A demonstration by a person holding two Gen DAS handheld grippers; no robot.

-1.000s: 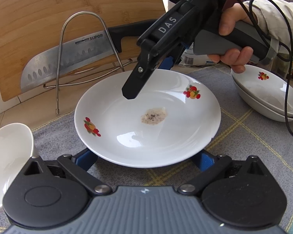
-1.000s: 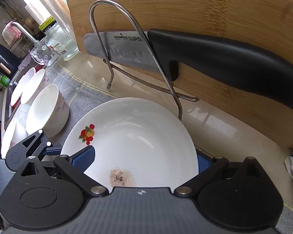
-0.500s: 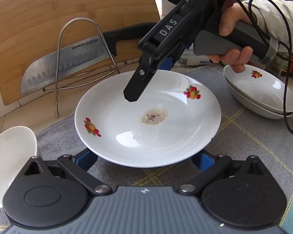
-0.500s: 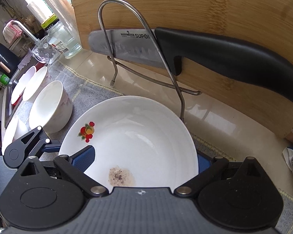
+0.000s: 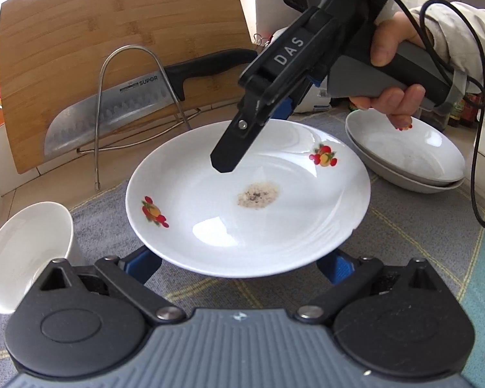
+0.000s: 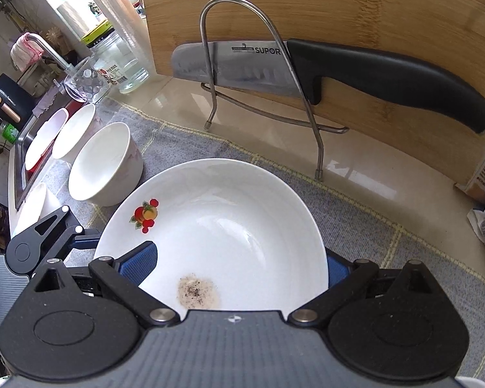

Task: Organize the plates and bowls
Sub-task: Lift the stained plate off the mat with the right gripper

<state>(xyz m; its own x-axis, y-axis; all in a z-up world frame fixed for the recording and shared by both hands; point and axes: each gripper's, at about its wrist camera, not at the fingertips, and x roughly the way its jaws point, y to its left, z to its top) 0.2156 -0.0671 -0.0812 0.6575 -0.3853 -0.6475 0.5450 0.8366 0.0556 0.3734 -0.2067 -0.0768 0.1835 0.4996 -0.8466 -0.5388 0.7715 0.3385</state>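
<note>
The soiled fruit-print plate (image 5: pixel 247 203) lies flat on the grey mat between both tongs: left tongs (image 5: pixel 242 263) spread open beneath its near rim, right tongs (image 6: pixel 239 263) open astride its rim opposite, the stacked plates (image 5: pixel 407 155) just beyond.

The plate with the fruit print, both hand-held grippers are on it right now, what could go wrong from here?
1. The plate looks held by opposite rims only; uneven lifting by the left hand-held gripper and right hand-held gripper could tip it.
2. The speckled residue might slide off onto the grey cloth.
3. The knife in the wire rack sits close behind; swinging the plate could knock it.
</note>
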